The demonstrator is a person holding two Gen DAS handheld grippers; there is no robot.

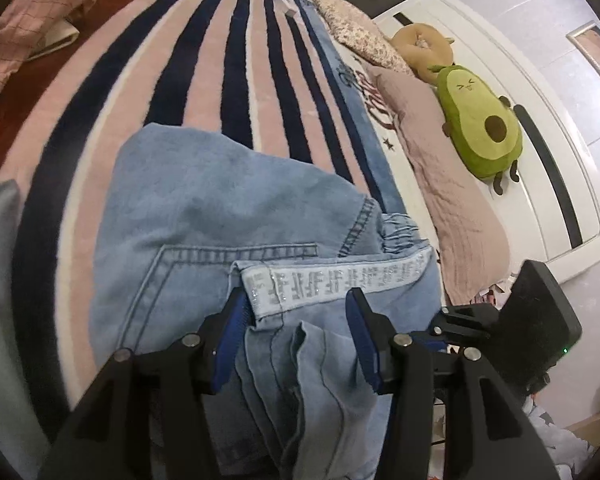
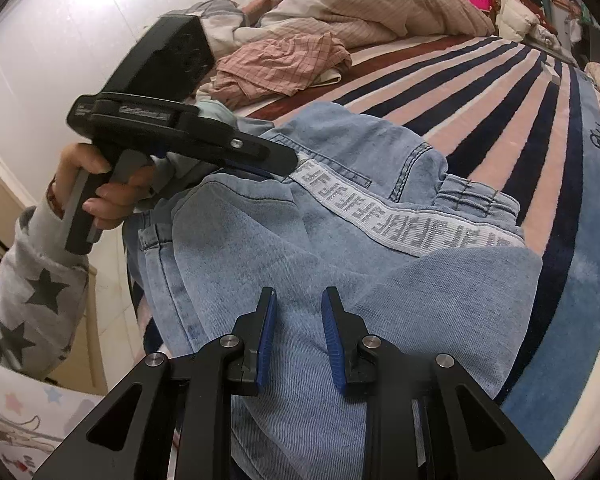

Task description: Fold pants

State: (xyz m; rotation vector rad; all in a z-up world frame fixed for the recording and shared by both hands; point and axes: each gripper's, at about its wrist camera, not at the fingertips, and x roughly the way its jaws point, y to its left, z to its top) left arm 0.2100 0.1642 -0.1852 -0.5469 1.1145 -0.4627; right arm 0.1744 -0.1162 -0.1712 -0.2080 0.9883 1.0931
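Light blue denim pants [image 1: 228, 216] with a white lettered side stripe [image 1: 332, 280] lie folded over on a striped bed cover. My left gripper [image 1: 298, 302] is open, its blue-padded fingers [image 1: 236, 320] on either side of bunched denim near the stripe's end. In the right wrist view the pants [image 2: 340, 240] fill the middle, stripe [image 2: 400, 216] running diagonally. My right gripper [image 2: 299, 300] is open just above the flat denim, holding nothing. The left gripper [image 2: 276, 164] shows there at the pants' far edge, held by a hand.
The pink, navy and white striped bed cover [image 1: 228, 60] stretches ahead. An avocado plush [image 1: 480, 120] and pink pillow [image 1: 440, 160] lie by the white headboard [image 1: 540, 160]. A checked pink garment [image 2: 284, 64] and rumpled duvet [image 2: 380, 8] sit at the far side.
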